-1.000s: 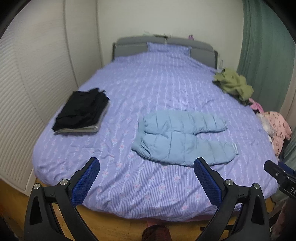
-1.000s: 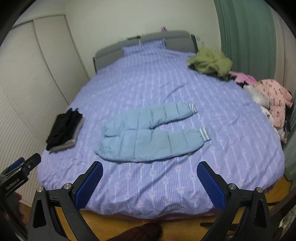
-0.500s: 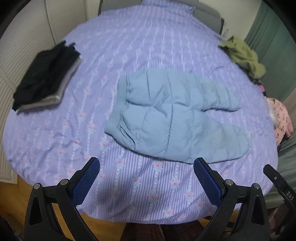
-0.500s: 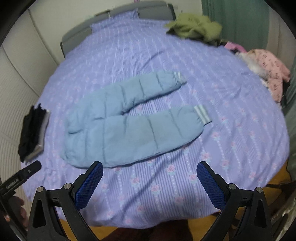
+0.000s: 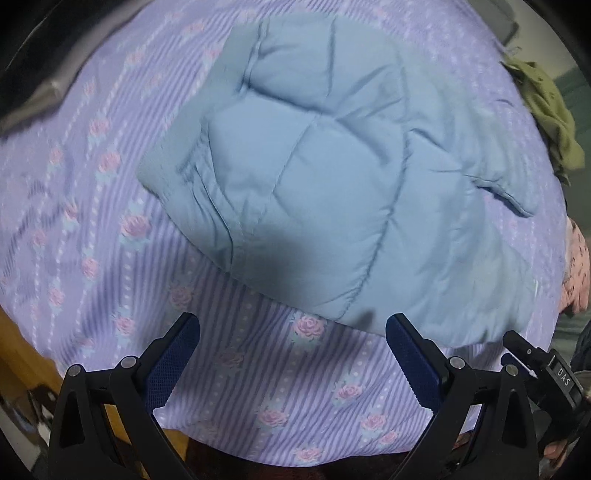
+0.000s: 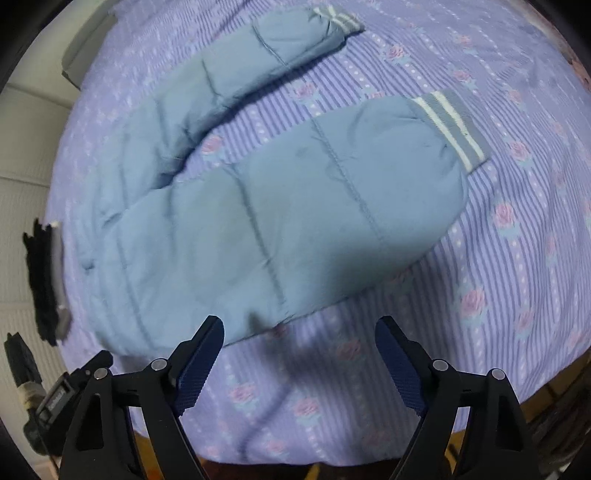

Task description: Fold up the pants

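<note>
Lying on: light blue quilted pants (image 5: 314,177) spread flat on a bed with a purple striped, rose-print bedsheet (image 5: 258,387), near its front edge.
Pants, waist end: seen from the left wrist camera, the elastic waistband (image 5: 177,147) sits to the left, puffy stitched panels spreading rightward.
Pants, leg ends: seen from the right wrist camera, two legs lie apart in a V, sheet showing between them; each ends in a grey cuff with white stripes, near cuff (image 6: 448,129), far cuff (image 6: 334,18).
Left gripper (image 5: 291,365): jaws wide, holding nothing, blue pads (image 5: 170,362) just short of the pants' near edge, over bare sheet.
Right gripper (image 6: 299,362): jaws wide, holding nothing, left pad (image 6: 199,362) at the lower edge of the near leg; contact cannot be told.
Around: olive green garment (image 5: 546,110) bunched at the bed's far right; pink patterned clothing (image 5: 576,266) at the right edge; folded black clothes (image 6: 46,277) on the left side of the bed, well apart from the pants.
</note>
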The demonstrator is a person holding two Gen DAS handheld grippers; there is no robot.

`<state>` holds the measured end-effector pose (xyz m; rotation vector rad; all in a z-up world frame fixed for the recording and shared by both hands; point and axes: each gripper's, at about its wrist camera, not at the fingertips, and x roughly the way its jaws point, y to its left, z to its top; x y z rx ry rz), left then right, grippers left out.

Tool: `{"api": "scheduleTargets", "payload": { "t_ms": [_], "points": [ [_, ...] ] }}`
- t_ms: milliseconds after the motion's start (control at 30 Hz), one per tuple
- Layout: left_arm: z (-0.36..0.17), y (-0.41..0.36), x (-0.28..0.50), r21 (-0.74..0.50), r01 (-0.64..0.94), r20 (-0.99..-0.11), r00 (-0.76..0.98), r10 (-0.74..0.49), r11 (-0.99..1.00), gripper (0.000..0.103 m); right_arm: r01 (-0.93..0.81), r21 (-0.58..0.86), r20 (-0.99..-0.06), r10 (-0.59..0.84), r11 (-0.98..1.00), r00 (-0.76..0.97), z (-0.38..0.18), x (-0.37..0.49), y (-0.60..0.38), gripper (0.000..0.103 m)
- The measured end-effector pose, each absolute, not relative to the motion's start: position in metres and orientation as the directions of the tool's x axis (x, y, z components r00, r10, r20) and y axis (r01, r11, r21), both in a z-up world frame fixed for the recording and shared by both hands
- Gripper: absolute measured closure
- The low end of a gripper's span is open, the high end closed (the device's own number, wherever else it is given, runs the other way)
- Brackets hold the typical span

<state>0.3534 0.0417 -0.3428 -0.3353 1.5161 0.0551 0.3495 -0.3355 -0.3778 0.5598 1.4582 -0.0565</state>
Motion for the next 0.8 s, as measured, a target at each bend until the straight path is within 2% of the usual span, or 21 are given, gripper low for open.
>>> {"api": "scheduleTargets", "payload": {
  "t_ms": [200, 300, 367, 400, 433, 467, 500, 533, 567, 600, 667, 800],
  "points": [
    [-0.363, 0.039, 0.368, -0.230, -0.324, -0.973, 0.060, -0.223, 0.918, 0.001, 0.399, 0.344, -0.938, 0.335, 0.850, 0.095, -0.399, 0.366, -0.335, 0.018],
    [-0.382, 0.041, 0.376, -0.251, -0.364, -0.965, 0.026, -0.259, 0.897, 0.003, 0.399, 0.326, -0.943, 0.325, 0.857, 0.072, -0.409, 0.371, -0.332, 0.025],
    [-0.390, 0.040, 0.378, -0.273, -0.384, -0.958, 0.020, -0.287, 0.882, 0.013, 0.397, 0.315, -0.946, 0.318, 0.862, 0.059, -0.415, 0.373, -0.332, 0.032],
    [-0.391, 0.038, 0.378, -0.291, -0.390, -0.951, 0.022, -0.307, 0.874, 0.028, 0.398, 0.315, -0.946, 0.320, 0.861, 0.056, -0.417, 0.374, -0.331, 0.035],
    [-0.389, 0.036, 0.379, -0.315, -0.390, -0.943, 0.027, -0.331, 0.865, 0.040, 0.405, 0.322, -0.943, 0.329, 0.856, 0.055, -0.418, 0.375, -0.334, 0.045],
    [-0.388, 0.036, 0.379, -0.326, -0.387, -0.940, 0.032, -0.341, 0.862, 0.046, 0.412, 0.333, -0.939, 0.340, 0.848, 0.060, -0.418, 0.376, -0.336, 0.055],
    [-0.381, 0.033, 0.379, -0.326, -0.374, -0.942, 0.046, -0.334, 0.868, 0.056, 0.414, 0.337, -0.938, 0.341, 0.845, 0.068, -0.415, 0.376, -0.338, 0.060],
    [-0.376, 0.032, 0.378, -0.316, -0.361, -0.947, 0.054, -0.318, 0.878, 0.068, 0.411, 0.340, -0.937, 0.340, 0.846, 0.075, -0.411, 0.377, -0.340, 0.069],
    [-0.367, 0.029, 0.378, -0.301, -0.334, -0.953, 0.069, -0.295, 0.893, 0.072, 0.413, 0.346, -0.936, 0.342, 0.843, 0.085, -0.406, 0.378, -0.344, 0.080],
    [-0.360, 0.026, 0.378, -0.301, -0.309, -0.954, 0.085, -0.289, 0.902, 0.076, 0.413, 0.356, -0.933, 0.347, 0.838, 0.100, -0.400, 0.377, -0.346, 0.083],
    [-0.337, 0.022, 0.381, -0.303, -0.267, -0.952, 0.121, -0.280, 0.915, 0.081, 0.395, 0.378, -0.926, 0.351, 0.837, 0.142, -0.382, 0.378, -0.349, 0.087],
    [-0.295, 0.021, 0.381, -0.316, -0.219, -0.939, 0.210, -0.272, 0.923, 0.085, 0.358, 0.426, -0.902, 0.357, 0.831, 0.244, -0.337, 0.381, -0.351, 0.089]
  ]
}}
